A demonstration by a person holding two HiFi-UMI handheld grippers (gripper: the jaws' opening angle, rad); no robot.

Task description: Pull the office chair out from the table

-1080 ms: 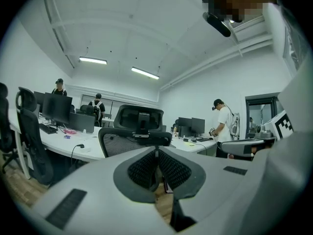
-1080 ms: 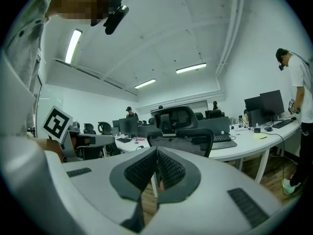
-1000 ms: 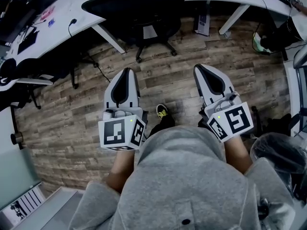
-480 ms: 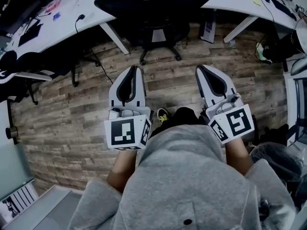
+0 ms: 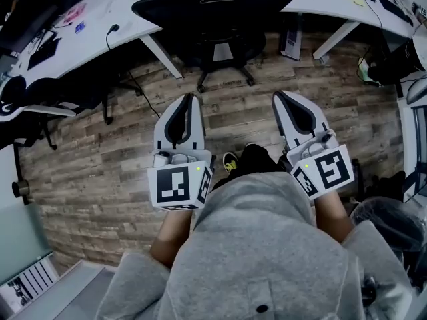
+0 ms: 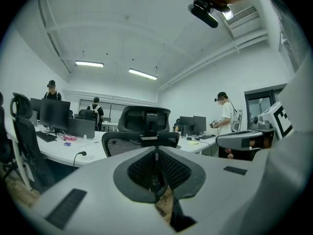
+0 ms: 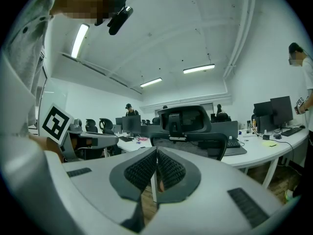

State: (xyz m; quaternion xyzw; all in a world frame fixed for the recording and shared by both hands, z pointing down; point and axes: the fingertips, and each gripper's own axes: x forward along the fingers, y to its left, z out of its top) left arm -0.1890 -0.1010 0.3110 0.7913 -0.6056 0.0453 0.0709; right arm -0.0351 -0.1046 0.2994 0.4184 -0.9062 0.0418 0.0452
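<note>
Office chair (image 5: 215, 11) sits tucked under the far tabletop (image 5: 93, 20); pull not begun. Left gripper (image 5: 189, 100) and right gripper (image 5: 279, 97) both closed, empty, well apart from the chair.

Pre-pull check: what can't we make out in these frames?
- Head view: the office chair has its headrest cut off by the top edge, and its seat is hidden below the backrest.
- Left gripper view: the chair's seat and base are mostly hidden behind the shut left gripper.
- Right gripper view: the same, behind the shut right gripper.
- Background people: too small to tell what they hold.
</note>
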